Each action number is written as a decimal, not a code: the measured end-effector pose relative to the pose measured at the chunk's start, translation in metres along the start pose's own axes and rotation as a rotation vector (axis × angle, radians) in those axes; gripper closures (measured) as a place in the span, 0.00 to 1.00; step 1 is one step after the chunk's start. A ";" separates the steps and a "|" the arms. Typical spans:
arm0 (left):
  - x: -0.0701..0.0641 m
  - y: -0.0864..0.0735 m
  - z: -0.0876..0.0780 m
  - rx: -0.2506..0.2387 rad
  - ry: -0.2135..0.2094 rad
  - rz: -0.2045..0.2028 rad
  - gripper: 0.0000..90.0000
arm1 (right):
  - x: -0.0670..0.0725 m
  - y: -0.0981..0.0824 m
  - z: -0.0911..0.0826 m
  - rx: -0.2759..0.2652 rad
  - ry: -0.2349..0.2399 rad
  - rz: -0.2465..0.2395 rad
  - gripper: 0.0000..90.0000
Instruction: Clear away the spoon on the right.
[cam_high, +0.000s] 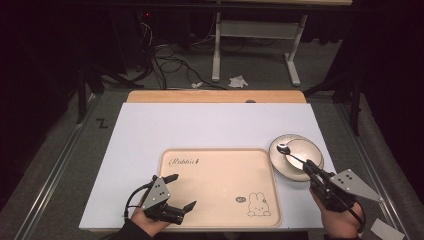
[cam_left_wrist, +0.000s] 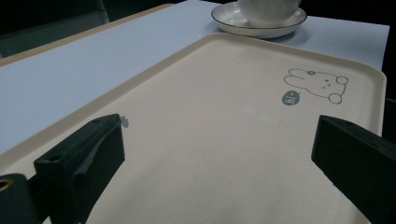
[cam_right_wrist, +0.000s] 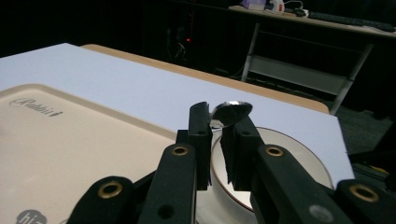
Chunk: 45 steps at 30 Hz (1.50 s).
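Note:
My right gripper (cam_high: 306, 164) is shut on the handle of a metal spoon (cam_high: 289, 153). The spoon's bowl hangs over a white ribbed cup (cam_high: 306, 149) that stands on a dark-rimmed saucer (cam_high: 278, 169) at the right of the table. In the right gripper view the spoon's bowl (cam_right_wrist: 231, 112) pokes out above my right gripper (cam_right_wrist: 222, 122), with the saucer (cam_right_wrist: 299, 163) below it. My left gripper (cam_high: 184, 191) is open and holds nothing, low over the near left part of a beige rabbit-print tray (cam_high: 220, 172). The left gripper view has my left gripper (cam_left_wrist: 219, 154) wide apart over the tray (cam_left_wrist: 224, 93), with the cup (cam_left_wrist: 268, 11) and saucer (cam_left_wrist: 233, 21) beyond.
The tray and saucer lie on a white board (cam_high: 200, 125) that covers a wooden table (cam_high: 215, 96). The tray holds nothing but its prints. Beyond the table is a dark floor with cables (cam_high: 170, 62) and a white desk frame (cam_high: 252, 35).

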<state>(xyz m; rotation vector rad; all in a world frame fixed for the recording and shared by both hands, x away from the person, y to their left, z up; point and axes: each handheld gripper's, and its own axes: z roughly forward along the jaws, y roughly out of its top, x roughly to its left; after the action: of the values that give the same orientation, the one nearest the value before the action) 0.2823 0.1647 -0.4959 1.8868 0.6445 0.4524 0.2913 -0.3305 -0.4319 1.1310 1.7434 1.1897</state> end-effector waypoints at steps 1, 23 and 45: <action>0.000 0.000 0.000 0.000 0.000 0.000 0.03 | 0.001 0.002 0.000 -0.008 0.002 -0.004 0.93; 0.002 0.001 -0.004 -0.030 0.011 -0.013 0.02 | 0.057 0.022 0.027 -0.014 0.128 -0.095 0.93; 0.004 0.002 -0.009 -0.050 0.015 -0.016 0.00 | 0.107 0.023 0.062 0.029 0.227 -0.152 0.93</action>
<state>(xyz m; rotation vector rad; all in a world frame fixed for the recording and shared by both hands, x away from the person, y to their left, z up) 0.2811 0.1733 -0.4908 1.8313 0.6522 0.4689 0.3157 -0.2078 -0.4384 0.8890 1.9849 1.2400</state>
